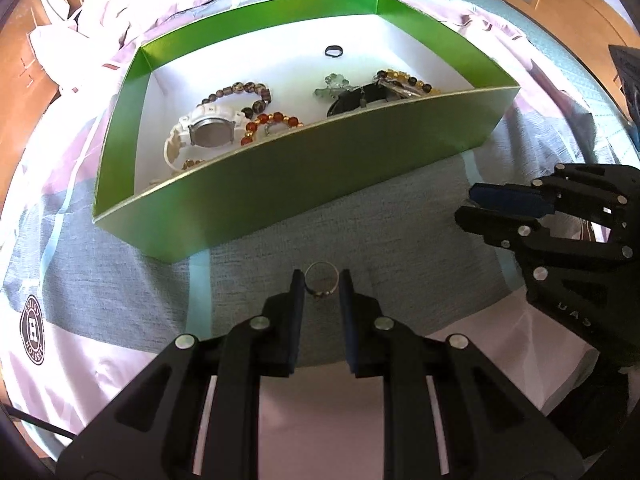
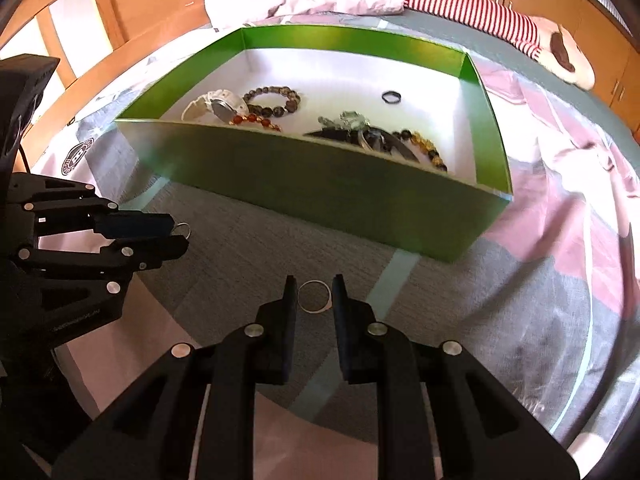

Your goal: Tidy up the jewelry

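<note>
**Rings held at both claws, before the green box**

Left claw (image 1: 322, 282): we hold a thin ring with a small setting (image 1: 322, 283) pinched between the narrowly parted fingers, above the bedspread (image 1: 360, 208). Right claw (image 2: 314, 295): we grip a plain silver ring (image 2: 314, 297) likewise. Beyond lies the green box (image 1: 304, 172), containing a white watch (image 1: 204, 130), beaded bracelets (image 1: 244, 90) and a black ring (image 1: 333, 51).

Round badge printed on the bedsheet (image 1: 33, 330): dark ring with lettering around a central block emblem, letters too distorted to read.
Same badge (image 2: 78, 159) in the right wrist view: likewise illegible.
Right tongs (image 1: 470, 203), body: embossed letters, partly "UAS", remainder cut off.
Left tongs (image 2: 181, 235), body: fine print, unreadable.
</note>
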Available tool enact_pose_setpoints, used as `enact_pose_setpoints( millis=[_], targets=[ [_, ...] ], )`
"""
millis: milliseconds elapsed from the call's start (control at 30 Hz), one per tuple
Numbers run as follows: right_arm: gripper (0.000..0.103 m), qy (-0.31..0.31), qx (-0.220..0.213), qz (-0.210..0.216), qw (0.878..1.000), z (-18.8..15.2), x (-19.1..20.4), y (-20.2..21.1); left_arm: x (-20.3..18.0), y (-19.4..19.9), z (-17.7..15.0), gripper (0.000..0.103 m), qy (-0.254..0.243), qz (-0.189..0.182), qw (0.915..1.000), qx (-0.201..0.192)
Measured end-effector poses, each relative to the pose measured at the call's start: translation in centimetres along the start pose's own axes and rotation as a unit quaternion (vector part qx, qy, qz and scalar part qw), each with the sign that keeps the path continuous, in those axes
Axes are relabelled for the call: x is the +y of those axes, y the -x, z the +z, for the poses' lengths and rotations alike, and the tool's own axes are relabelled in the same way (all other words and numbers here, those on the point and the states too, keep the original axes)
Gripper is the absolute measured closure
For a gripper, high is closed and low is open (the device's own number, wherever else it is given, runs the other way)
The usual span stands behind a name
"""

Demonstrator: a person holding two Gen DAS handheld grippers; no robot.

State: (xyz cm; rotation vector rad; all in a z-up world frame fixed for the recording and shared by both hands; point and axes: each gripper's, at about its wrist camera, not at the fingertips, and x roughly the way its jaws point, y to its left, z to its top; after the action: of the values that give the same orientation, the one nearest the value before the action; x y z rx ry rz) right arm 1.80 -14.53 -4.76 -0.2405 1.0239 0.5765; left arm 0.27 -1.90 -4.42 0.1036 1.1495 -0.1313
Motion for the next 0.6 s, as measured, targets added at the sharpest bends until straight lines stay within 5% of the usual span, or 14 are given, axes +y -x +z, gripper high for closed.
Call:
enact_pose_setpoints(
  millis=[600],
  targets=[
    [0.085,0.017,0.010,-0.005,1.000,-0.40,0.51,-0.80,-0.27,-0.88,-0.01,0.085,-0.001,0.010,0.9999,0.011]
  ],
)
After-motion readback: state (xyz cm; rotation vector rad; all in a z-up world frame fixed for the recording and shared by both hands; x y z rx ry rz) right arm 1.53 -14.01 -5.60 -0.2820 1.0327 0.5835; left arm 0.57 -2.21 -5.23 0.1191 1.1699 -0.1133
